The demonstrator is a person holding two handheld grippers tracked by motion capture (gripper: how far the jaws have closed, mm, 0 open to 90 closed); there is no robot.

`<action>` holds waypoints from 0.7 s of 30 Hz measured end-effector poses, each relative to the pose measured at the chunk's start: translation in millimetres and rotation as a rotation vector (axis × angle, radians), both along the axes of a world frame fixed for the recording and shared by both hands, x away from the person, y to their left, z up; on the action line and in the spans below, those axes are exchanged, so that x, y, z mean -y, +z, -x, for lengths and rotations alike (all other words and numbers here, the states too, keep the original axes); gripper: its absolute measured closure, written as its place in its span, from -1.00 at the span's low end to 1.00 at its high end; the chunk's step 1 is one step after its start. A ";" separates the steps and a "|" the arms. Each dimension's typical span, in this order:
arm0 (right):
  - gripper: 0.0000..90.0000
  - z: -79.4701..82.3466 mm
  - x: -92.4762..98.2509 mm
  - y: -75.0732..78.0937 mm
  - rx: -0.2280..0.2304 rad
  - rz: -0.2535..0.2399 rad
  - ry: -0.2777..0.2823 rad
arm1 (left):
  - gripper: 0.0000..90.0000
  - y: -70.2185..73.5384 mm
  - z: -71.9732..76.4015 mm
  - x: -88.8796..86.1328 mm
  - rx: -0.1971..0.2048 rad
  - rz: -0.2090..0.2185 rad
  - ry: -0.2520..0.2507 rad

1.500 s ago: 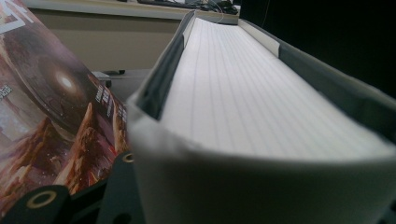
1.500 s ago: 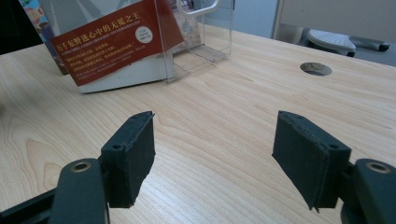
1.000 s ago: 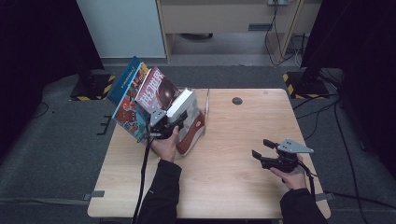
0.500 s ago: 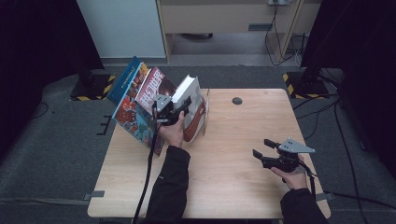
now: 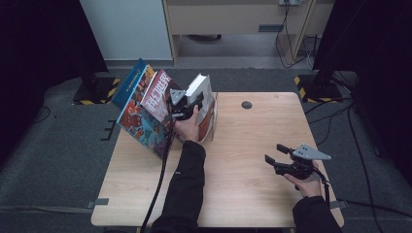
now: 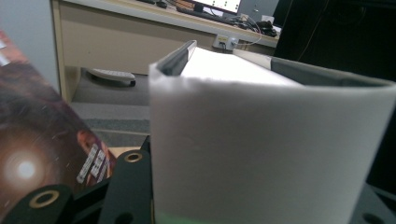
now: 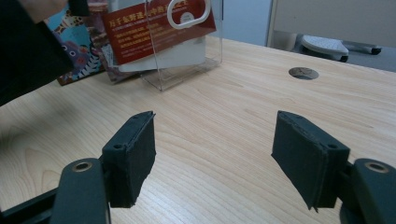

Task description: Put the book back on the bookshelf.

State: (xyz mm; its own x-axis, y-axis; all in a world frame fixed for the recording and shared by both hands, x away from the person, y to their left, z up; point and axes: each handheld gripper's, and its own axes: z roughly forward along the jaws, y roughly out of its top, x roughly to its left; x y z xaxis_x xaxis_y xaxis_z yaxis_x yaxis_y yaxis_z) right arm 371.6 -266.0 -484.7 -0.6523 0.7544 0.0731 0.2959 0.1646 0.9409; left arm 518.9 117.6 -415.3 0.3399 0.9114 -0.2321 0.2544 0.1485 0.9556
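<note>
Left gripper (image 5: 187, 104) is up at the far-left part of the table (image 5: 252, 194), clamped on a thick white-paged book (image 5: 204, 99). In the left gripper view the book's page block (image 6: 266, 144) sits right between the jaws, fore-edge toward the camera, grey cover (image 6: 175, 58) showing along the top. The book stands near upright, tilted a bit left, w/ its lower part against a clear acrylic stand (image 5: 214, 116) on the table.

Left of it, a row of other books leans out past the table's left edge: a red-covered one (image 5: 156, 94) just beside the gripper, then a blue-spined one (image 5: 128, 82) furthest out, and a colourful illustrated cover (image 5: 143, 128) low in front. The person's left hand (image 5: 187, 128) holds the gripper from below, black sleeve (image 5: 187, 189) running down to the near edge.

Right gripper (image 5: 274, 158) hangs over the near-right part of the table, well apart from the books, w/ jaws spread wide and nothing between them. Right gripper view confirms: both black pads (image 7: 133, 156) apart over bare wood. Further off in that view, the acrylic stand (image 7: 187, 65) w/ a red-banded cover (image 7: 140, 32) behind it and a white ring-shaped handle (image 7: 189, 14) at the top.

A round cable hole (image 5: 247, 104) sits near the table's far edge, right of the stand.
</note>
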 end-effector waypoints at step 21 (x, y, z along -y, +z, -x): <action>-0.34 0.6 -0.3 -0.9 -0.005 0.023 -0.002 | 0.10 -21.7 13.9 1.7 0.038 -0.096 -0.030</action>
